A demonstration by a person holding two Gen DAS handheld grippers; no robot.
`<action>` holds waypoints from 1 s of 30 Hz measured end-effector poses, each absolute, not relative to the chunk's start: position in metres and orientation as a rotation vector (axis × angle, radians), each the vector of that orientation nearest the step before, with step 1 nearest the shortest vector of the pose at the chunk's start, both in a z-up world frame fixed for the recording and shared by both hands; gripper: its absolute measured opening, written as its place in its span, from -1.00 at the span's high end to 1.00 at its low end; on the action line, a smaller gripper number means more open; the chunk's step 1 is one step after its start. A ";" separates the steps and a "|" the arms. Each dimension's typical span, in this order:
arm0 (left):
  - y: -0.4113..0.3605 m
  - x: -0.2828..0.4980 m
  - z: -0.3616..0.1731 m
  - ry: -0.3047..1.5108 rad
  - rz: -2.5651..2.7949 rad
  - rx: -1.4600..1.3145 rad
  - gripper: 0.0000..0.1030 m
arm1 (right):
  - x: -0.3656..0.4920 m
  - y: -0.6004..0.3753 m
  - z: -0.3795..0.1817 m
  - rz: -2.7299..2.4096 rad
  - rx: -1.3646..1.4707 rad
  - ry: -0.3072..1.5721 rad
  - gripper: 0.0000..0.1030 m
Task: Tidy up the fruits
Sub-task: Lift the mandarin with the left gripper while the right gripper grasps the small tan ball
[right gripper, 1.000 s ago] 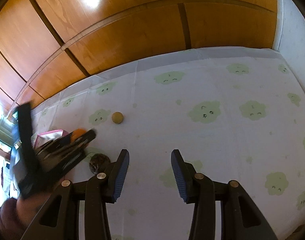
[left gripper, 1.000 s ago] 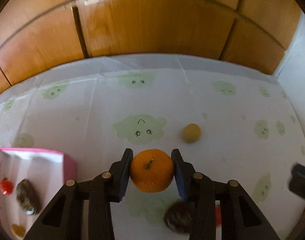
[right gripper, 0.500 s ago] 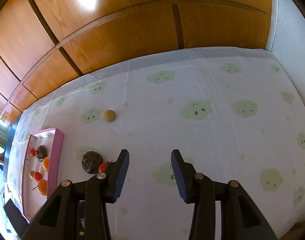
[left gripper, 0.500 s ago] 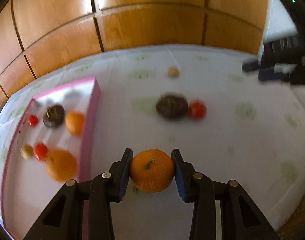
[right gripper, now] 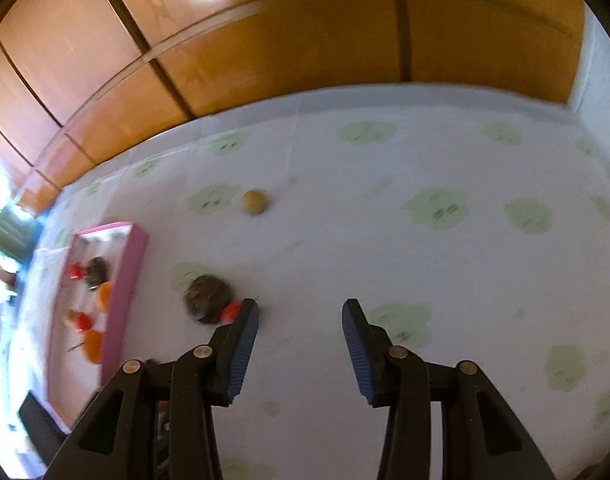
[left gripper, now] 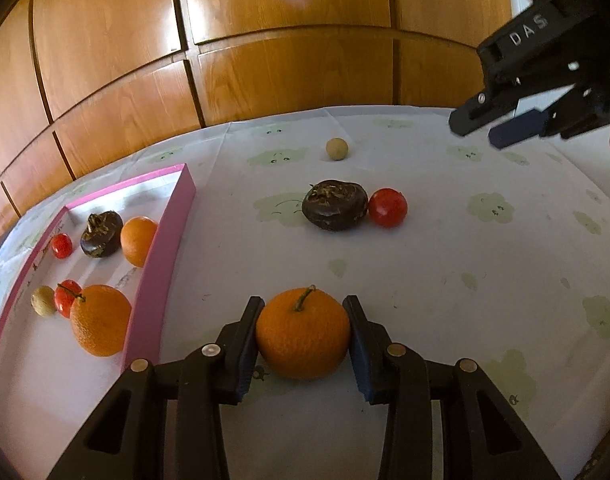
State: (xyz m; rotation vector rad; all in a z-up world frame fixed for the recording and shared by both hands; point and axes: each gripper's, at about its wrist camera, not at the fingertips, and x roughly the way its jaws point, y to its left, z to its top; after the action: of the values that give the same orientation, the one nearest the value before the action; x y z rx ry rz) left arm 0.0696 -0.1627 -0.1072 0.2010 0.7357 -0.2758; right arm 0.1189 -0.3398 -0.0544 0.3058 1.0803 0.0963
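Observation:
My left gripper (left gripper: 303, 336) is shut on an orange mandarin (left gripper: 303, 334), held above the cloth just right of the pink tray (left gripper: 161, 256). The tray holds several fruits: oranges, red tomatoes, a dark brown fruit and a small tan one. On the cloth lie a dark brown fruit (left gripper: 333, 210), a red tomato (left gripper: 388, 207) touching it, and a small tan ball fruit (left gripper: 337, 149). My right gripper (right gripper: 301, 332) is open and empty above the cloth; the brown fruit (right gripper: 207, 298) and tomato (right gripper: 230, 311) lie by its left finger. It also shows in the left wrist view (left gripper: 505, 128).
The table wears a white cloth with green cloud prints (right gripper: 437, 208). Wooden panelled wall (left gripper: 265, 60) stands behind it. A white wall borders the right side (right gripper: 601, 80). The pink tray shows at the left in the right wrist view (right gripper: 121, 300).
My left gripper, still holding the mandarin, has swung left and back so the pink tray and loose fruits are in view. My right gripper moved lower and leftward toward the brown fruit and tomato.

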 end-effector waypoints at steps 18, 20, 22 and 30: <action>-0.158 0.068 -0.107 0.733 -0.302 0.148 0.23 | 0.233 -0.272 -0.080 0.129 -0.001 1.108 0.14; -0.158 0.068 -0.107 0.733 -0.305 0.143 0.23 | 0.243 -0.267 -0.088 0.110 -0.039 1.117 0.14; -0.158 0.069 -0.107 0.732 -0.305 0.141 0.23 | 0.250 -0.263 -0.097 0.101 -0.075 1.143 0.22; -0.158 0.068 -0.107 0.731 -0.307 0.136 0.23 | 0.228 -0.269 -0.081 0.132 -0.089 1.122 0.52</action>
State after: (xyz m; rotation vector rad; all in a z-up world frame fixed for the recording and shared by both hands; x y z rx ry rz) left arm 0.0676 -0.1580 -0.1072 0.1362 0.7308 -0.3070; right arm 0.2275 -0.2687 -0.0811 -0.0893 1.1223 0.1315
